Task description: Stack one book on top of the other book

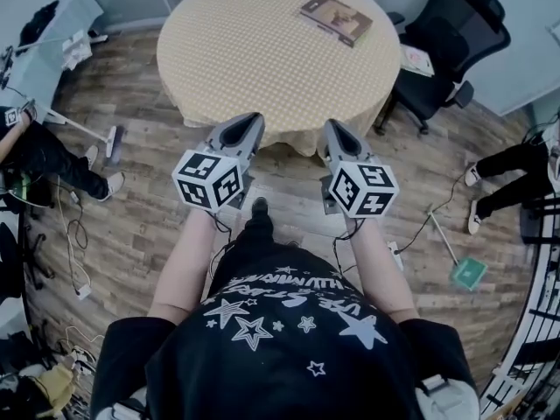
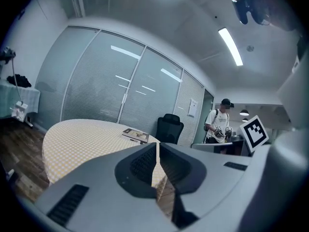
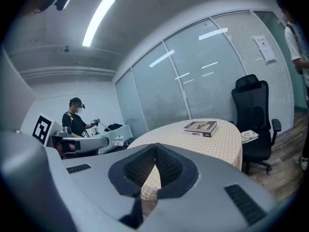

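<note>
A round desk [image 1: 262, 68] with a yellow checked cloth stands at the top centre of the head view, on a wooden floor [image 1: 149, 217]. A black office chair [image 1: 455, 42] is at the upper right, just beside it. A mop [image 1: 112, 143] lies at the left and a green dustpan [image 1: 468, 272] at the lower right. In the left gripper view a person [image 2: 219, 124] stands at the right, near glass walls [image 2: 111, 86] with blinds.
</note>
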### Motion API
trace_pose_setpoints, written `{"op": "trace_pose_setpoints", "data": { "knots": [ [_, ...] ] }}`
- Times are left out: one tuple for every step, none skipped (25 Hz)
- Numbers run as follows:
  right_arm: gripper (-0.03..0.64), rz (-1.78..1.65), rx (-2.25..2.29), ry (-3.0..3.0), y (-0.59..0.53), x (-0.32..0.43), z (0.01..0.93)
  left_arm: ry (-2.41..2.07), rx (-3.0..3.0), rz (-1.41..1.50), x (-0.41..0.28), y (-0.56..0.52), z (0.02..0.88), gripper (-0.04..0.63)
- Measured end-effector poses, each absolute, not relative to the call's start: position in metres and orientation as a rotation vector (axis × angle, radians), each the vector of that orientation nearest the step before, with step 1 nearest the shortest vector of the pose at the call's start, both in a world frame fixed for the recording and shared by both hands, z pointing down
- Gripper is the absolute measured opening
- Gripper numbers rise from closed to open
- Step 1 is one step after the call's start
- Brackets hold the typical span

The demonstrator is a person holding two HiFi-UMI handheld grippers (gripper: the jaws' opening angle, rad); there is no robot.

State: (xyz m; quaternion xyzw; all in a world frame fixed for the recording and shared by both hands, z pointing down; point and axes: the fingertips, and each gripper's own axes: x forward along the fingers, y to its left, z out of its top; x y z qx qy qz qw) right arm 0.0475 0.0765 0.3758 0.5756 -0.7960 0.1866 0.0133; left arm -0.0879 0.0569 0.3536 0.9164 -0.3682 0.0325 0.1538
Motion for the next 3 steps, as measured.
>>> {"op": "trace_pose_setpoints", "data": {
  "knots": [
    [0.026, 0.579, 1.787, -2.485, 0.081, 0.046, 0.375, -1.064, 2.631, 0.105, -0.088, 0.062, 0.354, 0.026],
    [0.026, 0.578, 1.781, -2.490, 0.085, 0.044, 0.374, -1.074, 2.637, 0.118, -0.089, 0.068, 0.355, 0.026],
    [0.026, 0.576, 1.775, -2.495, 0.090, 0.042, 0.373, -1.083, 2.642, 0.131, -0.089, 0.073, 0.355, 0.026]
  ]
}}
